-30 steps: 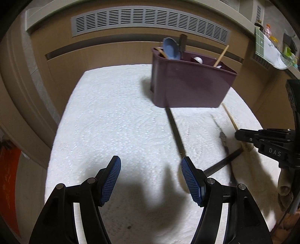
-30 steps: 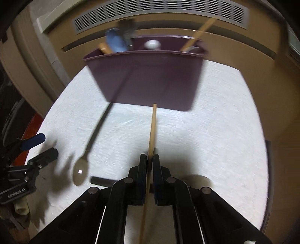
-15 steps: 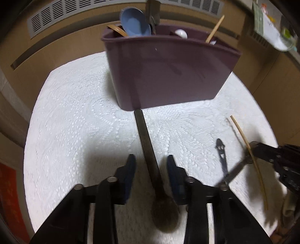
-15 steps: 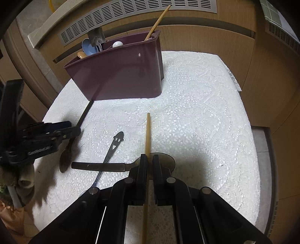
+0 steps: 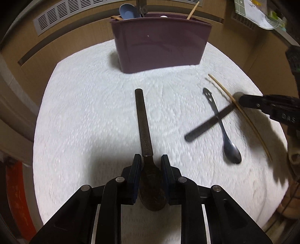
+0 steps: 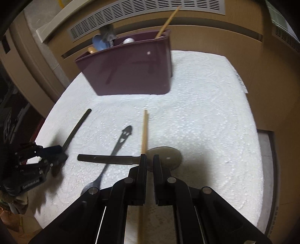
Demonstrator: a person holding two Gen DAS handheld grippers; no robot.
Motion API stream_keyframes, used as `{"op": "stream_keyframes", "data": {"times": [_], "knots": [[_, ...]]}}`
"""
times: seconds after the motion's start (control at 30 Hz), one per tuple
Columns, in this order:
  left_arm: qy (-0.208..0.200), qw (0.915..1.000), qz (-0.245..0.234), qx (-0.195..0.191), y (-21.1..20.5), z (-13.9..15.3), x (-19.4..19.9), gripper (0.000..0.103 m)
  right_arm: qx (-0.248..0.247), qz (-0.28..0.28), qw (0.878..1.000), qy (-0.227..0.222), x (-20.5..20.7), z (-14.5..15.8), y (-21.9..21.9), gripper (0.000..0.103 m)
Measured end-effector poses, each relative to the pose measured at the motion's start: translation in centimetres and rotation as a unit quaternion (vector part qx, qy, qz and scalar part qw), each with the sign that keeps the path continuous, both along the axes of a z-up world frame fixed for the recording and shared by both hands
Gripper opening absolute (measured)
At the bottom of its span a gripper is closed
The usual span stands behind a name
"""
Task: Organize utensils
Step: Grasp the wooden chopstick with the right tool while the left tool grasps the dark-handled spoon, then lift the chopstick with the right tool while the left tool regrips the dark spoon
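Left gripper (image 5: 149,163) low over the white-clothed bench (image 5: 84,116), fingers (image 5: 136,165) closed in against the neck of a dark spoon (image 5: 144,127); bowl sits between the fingers, handle points toward the bin (image 5: 161,45). Bin stands at the far edge, maroon, holding a blue spoon (image 5: 127,13), a chopstick (image 5: 193,9) and other pieces.

Right of the dark spoon: a steel spoon (image 5: 222,129) with cut-out face on its handle, crossed by a flat dark-handled spoon (image 6: 131,159). These two lie between the grippers.

Right gripper (image 6: 148,165) fingers (image 6: 143,169) slightly parted, loose chopstick (image 6: 144,131) against the left finger, tip toward the bin. Whether it is gripped, cannot tell.
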State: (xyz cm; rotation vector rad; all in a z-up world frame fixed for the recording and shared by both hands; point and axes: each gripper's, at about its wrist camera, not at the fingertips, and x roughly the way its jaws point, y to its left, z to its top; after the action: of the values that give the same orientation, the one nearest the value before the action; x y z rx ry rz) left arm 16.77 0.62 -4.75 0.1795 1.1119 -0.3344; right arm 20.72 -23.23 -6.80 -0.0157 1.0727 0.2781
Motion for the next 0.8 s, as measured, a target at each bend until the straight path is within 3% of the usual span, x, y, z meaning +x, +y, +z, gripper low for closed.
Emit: {"op": "stream_keyframes", "data": {"times": [0.1, 0.27, 0.3, 0.33, 0.37, 0.63, 0.7, 0.8], "knots": [[0.009, 0.9998, 0.008, -0.014, 1.0, 0.2, -0.8, 0.023, -0.011, 0.005, 1.000, -0.001, 0.5, -0.4, 1.2, 0.020], [0.016, 0.9994, 0.020, -0.022, 1.4, 0.1, -0.2, 0.024, -0.052, -0.005, 0.999, -0.009, 2.0, -1.4, 2.2, 0.020], [0.017, 0.9994, 0.019, -0.023, 1.2, 0.1, 0.1, 0.024, -0.054, -0.003, 0.998, -0.009, 2.2, -1.4, 2.3, 0.019], [0.016, 0.9995, 0.016, -0.021, 1.0, 0.2, 0.6, 0.024, -0.059, -0.001, 0.998, -0.009, 2.3, -1.4, 2.5, 0.008], [0.016, 0.9996, 0.017, -0.017, 0.7, 0.2, 1.2, 0.024, -0.059, 0.003, 0.998, -0.006, 2.3, -1.3, 2.7, 0.005], [0.017, 0.9998, 0.010, 0.009, -1.6, -0.2, 4.7, 0.022, -0.027, 0.010, 1.000, -0.009, 1.2, 0.1, 2.3, 0.005], [-0.002, 0.9997, 0.009, 0.022, -2.3, 0.1, 4.6, 0.014, -0.021, 0.009, 1.000, -0.018, 0.9, 0.8, 2.2, 0.005], [-0.011, 0.9999, 0.010, 0.003, -2.5, 0.9, 3.8, 0.013, -0.010, 0.009, 0.999, -0.031, 0.3, 2.0, 1.9, 0.005]]}}
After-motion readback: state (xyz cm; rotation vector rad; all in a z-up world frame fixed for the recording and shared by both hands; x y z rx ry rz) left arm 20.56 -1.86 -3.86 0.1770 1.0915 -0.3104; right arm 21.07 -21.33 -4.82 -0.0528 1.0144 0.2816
